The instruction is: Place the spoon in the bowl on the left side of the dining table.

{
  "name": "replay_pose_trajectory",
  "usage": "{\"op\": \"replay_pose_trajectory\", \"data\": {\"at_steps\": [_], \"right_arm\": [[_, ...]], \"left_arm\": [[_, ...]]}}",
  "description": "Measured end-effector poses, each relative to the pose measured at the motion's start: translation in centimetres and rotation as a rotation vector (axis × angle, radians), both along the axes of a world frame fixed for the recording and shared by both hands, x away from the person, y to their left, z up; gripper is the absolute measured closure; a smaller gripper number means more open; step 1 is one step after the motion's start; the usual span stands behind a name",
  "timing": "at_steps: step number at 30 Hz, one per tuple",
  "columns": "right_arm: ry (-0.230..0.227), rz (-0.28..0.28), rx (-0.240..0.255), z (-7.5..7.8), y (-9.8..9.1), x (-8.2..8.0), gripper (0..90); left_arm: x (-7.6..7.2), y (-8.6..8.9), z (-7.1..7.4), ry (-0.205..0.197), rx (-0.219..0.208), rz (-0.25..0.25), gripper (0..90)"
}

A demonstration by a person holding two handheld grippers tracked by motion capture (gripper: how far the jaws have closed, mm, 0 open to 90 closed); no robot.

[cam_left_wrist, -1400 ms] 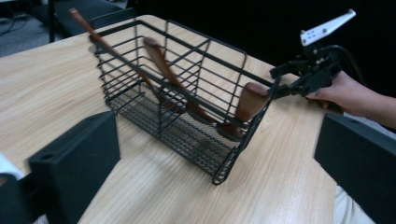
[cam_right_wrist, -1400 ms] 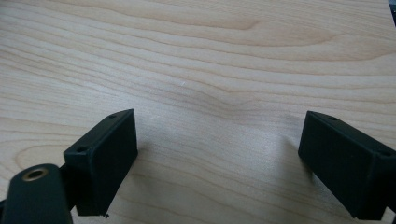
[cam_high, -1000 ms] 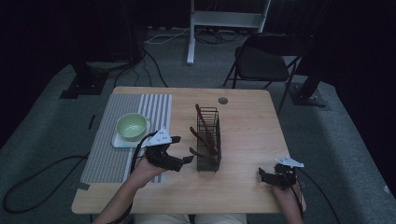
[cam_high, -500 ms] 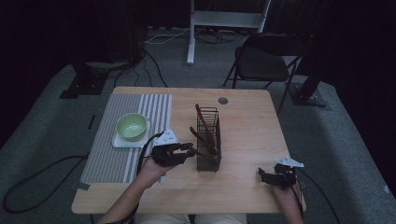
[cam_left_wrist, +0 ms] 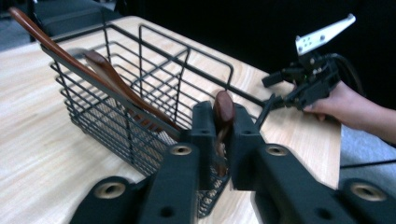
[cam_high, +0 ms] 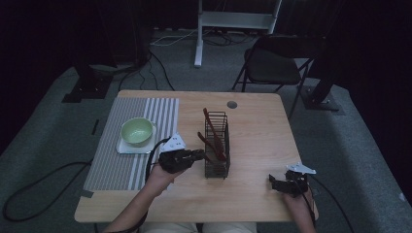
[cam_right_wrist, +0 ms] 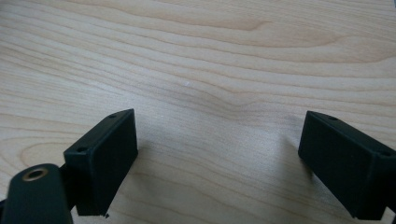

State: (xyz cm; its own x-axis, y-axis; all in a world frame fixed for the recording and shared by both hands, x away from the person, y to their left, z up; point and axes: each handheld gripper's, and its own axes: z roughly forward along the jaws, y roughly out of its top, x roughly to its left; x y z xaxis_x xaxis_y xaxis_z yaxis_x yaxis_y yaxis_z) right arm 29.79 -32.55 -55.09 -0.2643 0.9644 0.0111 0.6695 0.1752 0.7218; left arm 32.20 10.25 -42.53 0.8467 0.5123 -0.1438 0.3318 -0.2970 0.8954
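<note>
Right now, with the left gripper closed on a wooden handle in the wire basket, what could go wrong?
The left gripper pinches only the tip of the wooden handle, so it may slip out when lifted. The utensil lies slanted among others in the wire basket; pulling it may snag the wires and tip the light basket, since the open right gripper rests apart, not steadying it.

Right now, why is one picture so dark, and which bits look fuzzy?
High view: dim room, black around the table, few shadows. Left gripper view: brighter; the near jaws are soft, the wire basket and the wooden utensil clamped between them sharper. Right gripper view: even light, crisp wood grain, soft shadows under the jaws.
</note>
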Motion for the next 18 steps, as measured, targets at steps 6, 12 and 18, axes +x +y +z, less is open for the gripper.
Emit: {"op": "replay_pose_trajectory", "data": {"at_steps": [6,12,18], "right_arm": [[-0.001,0.000,0.001,0.0,0.0,0.0,11.1],[-0.001,0.002,-0.001,0.0,0.0,0.0,11.1],[0.000,0.001,0.000,0.0,0.0,0.0,11.1]], "left_arm": [[0.0,0.4,0.9,-0.021,-0.043,0.008,84.1],[0.1,0.2,2.1,-0.039,-0.045,0.009,84.1],[0.2,0.0,3.7,-0.084,-0.020,0.016,84.1]]}}
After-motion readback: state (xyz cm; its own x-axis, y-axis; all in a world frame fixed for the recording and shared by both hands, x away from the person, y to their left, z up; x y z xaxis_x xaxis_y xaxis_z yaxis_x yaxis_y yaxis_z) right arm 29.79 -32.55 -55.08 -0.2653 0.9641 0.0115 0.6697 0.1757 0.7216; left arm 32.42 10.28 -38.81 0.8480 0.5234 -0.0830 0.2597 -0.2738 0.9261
